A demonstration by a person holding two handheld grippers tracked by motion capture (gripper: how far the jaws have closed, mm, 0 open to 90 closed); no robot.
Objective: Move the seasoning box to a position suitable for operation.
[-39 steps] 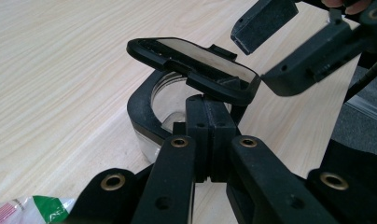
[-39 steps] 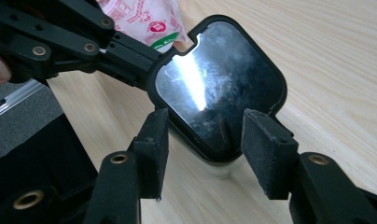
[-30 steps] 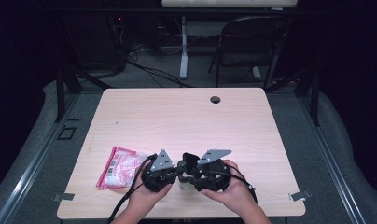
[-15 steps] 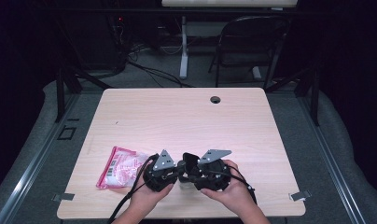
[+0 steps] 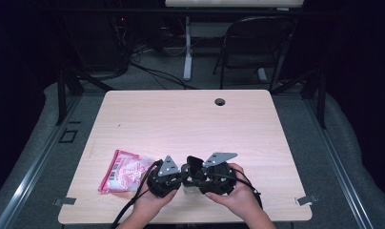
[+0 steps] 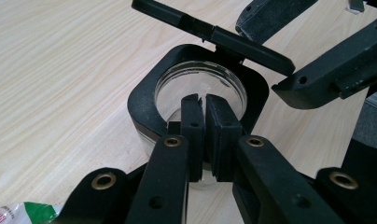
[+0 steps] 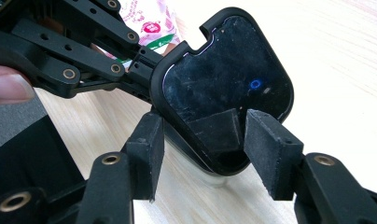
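At the table's near edge, we see two hands meet over a small clear container point(image 6: 200, 93) with a black rounded-square collar and a hinged black lid point(image 7: 226, 88). The left gripper point(image 5: 167, 175), at about 7 o'clock from the table's center, has its jaws drawn nearly together on the near part of the container's rim, in the left gripper view; one pad sits inside the clear opening and the other just outside it. The right gripper point(image 5: 214, 174), at about 5 o'clock, stands with its jaws spread wide, one on each side of the raised lid's lower edge, and in its own view we cannot tell whether either pad point(image 7: 270, 140) touches the lid. The lid tilts upward, standing open above the collar. Just beside the left hand point(image 5: 150, 205), at about 8 o'clock, a pink and white packet point(image 5: 124, 171) lies flat on the pale wood table point(image 5: 190, 119). Farther off, at 12 o'clock, a round cable hole point(image 5: 220, 101) marks the tabletop near its far edge. Beyond the table, a dark folding chair point(image 5: 255, 45) stands on the grey floor.
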